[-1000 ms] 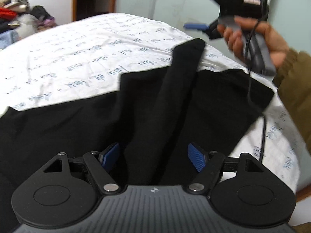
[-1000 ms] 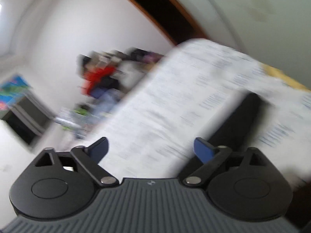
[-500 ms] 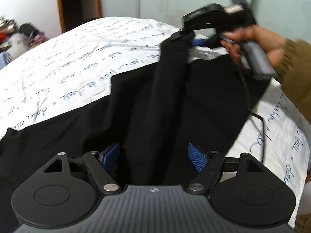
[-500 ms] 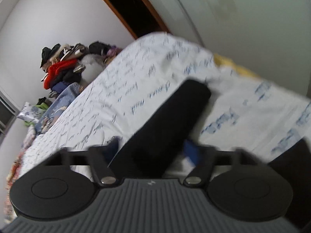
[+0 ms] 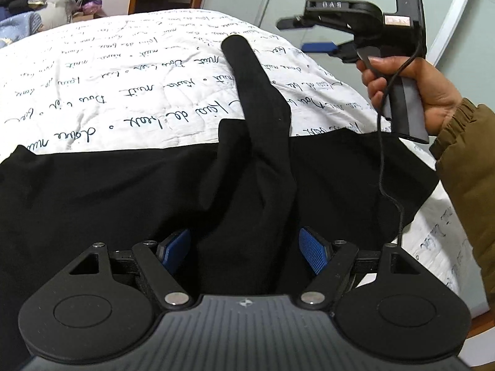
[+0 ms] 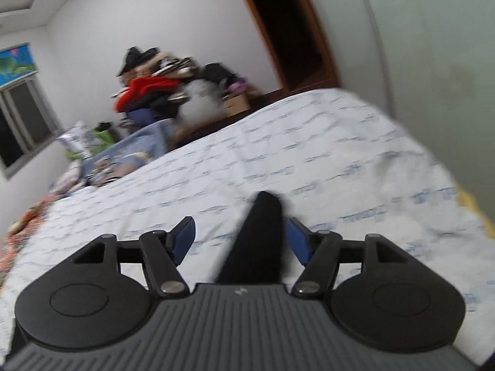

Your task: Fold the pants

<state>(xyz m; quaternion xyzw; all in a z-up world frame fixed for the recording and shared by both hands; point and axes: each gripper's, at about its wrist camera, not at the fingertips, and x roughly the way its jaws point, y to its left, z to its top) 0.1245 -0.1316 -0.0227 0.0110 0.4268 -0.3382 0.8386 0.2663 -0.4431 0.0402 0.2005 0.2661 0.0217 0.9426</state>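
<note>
Black pants (image 5: pixel 123 191) lie spread across a white quilt with script print (image 5: pixel 123 92). A narrow black strip of them (image 5: pixel 247 77) runs away over the quilt to a rounded tip. My left gripper (image 5: pixel 244 252) hovers low over the pants with a raised fold between its blue pads (image 5: pixel 312 255), which do not press on it. My right gripper (image 5: pixel 301 35) is held up in a hand (image 5: pixel 433 92), right of the strip's tip and clear of it. Its jaws are opening with nothing gripped. In the right wrist view the strip (image 6: pixel 263 232) lies below my right gripper (image 6: pixel 239 225).
The right gripper's cable (image 5: pixel 383 167) hangs down over the pants. A pile of clothes (image 6: pixel 148 92) stands beyond the bed's far side, beside a dark doorway (image 6: pixel 284 31). The bed's edge (image 5: pixel 433 247) drops off on the right, by a pale wall.
Half a second ago my right gripper was closed around the strip's tip. It has let go and lifted away to the right. The strip now lies stretched on the quilt.
</note>
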